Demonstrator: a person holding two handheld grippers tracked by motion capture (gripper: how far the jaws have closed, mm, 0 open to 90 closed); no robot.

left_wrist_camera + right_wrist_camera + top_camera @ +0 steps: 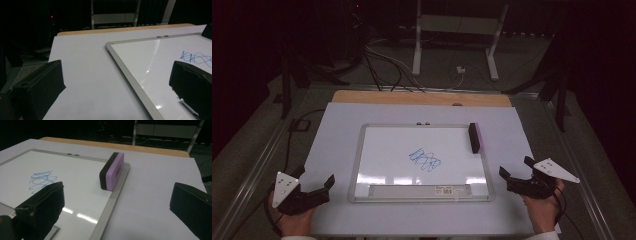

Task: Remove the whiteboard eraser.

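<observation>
A framed whiteboard (362, 165) lies flat in the middle of the table with a blue scribble (425, 160) near its centre. A purple and black eraser (474, 137) stands on its edge at the board's right rim. My left gripper (316, 183) rests open at the near left, off the board's left frame (130, 80). My right gripper (517, 169) is open at the near right, beside the board's right frame (112, 205); the eraser (112, 171) stands a little ahead between its jaws' lines, untouched. The scribble (196, 58) (41, 180) shows in both gripper views.
A white sheet (332, 140) covers the table under the board, with a wooden table edge (422, 97) at the far side. Beyond it stand a white metal stand (454, 30) and loose cables (382, 65) on the dark floor. A label strip (447, 190) sits on the board's near rim.
</observation>
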